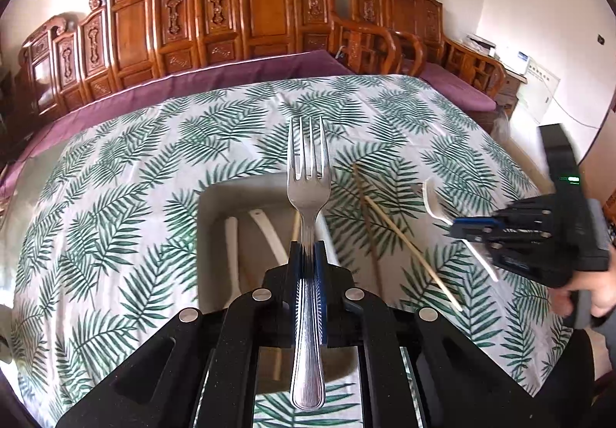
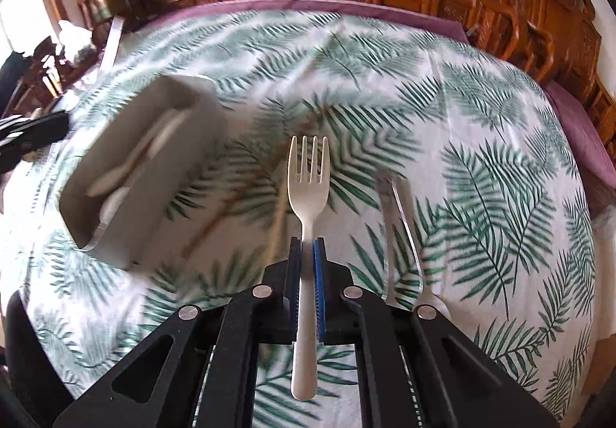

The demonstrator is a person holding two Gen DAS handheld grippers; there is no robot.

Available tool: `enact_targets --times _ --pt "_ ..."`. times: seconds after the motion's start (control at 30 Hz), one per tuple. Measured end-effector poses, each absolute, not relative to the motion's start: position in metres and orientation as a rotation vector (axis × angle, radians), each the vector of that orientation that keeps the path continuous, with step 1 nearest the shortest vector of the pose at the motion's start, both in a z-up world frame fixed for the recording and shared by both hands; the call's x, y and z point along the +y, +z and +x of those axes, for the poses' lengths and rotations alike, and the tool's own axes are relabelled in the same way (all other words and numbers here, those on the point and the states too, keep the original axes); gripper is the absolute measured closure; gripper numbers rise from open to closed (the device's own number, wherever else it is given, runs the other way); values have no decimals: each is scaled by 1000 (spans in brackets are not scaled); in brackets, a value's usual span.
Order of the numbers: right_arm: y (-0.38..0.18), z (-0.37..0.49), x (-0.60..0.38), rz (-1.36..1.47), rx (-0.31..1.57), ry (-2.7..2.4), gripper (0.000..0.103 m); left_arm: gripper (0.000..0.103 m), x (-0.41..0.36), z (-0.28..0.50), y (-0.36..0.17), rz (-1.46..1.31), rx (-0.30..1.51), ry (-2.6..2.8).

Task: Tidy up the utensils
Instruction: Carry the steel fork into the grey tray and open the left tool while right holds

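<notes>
- Table covered by a white cloth printed with green palm leaves (image 1: 115,197): all the work is carried on it; a carved wooden bench with purple cushions (image 1: 250,15) is seen behind it.
- Open, pale grey rectangular tray (image 2: 154,173): it is seen left of centre in the right wrist view and directly below the left gripper in the left wrist view. Pale utensils, apparently a spoon among them, are already held in it.
- Left gripper (image 1: 307,254): its jaws are clamped on the neck of a shiny stainless-steel fork (image 1: 308,197), tines forward, over the tray.
- Right gripper (image 2: 307,250): its jaws are clamped on the neck of a cream-coloured plastic fork (image 2: 308,177), held clear of the cloth and well apart from the tray.
- Clear bent acrylic stand (image 2: 400,235): it is seen just beside the right gripper, and a metal utensil appears to lie by it, though its type cannot be told.
- Two thin wooden chopsticks (image 1: 408,247): they lie crossed on the cloth between the tray and the right gripper.
- Risks, as judged: each fork is gripped only at its narrow neck, so either could pivot or slip if swung quickly. The two grippers could collide if both are brought to the tray together. The chopsticks could be knocked by a low pass. A released fork could land across the utensils already in the tray.
</notes>
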State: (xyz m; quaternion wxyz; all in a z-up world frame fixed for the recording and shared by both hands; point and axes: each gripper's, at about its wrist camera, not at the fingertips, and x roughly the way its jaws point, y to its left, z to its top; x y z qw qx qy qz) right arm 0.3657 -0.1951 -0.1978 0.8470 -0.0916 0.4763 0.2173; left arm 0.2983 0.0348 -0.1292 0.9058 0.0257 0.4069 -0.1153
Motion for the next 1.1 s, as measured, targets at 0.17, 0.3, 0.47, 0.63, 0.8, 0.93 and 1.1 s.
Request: enact_targets --times 0.17,0.3,0.47,0.63,0.8,0.93,1.1 --pt "-177 355 -181 -185 966 505 95 97 48 309 -135 45 856 -208" --pt "-167 348 -171 -181 948 537 95 97 55 315 -144 44 875 -185" --pt "-160 342 -161 -180 936 565 95 97 61 318 -156 38 899 -166" --pt "-159 340 -153 -184 937 578 95 97 65 318 -164 28 912 -161" --pt "-159 339 -147 -184 938 581 95 96 65 318 -167 34 923 -167" --pt "-159 338 -141 -188 938 585 95 96 70 314 -162 26 898 -163" --pt "-158 339 -130 -193 940 590 95 96 79 304 -150 12 868 -166"
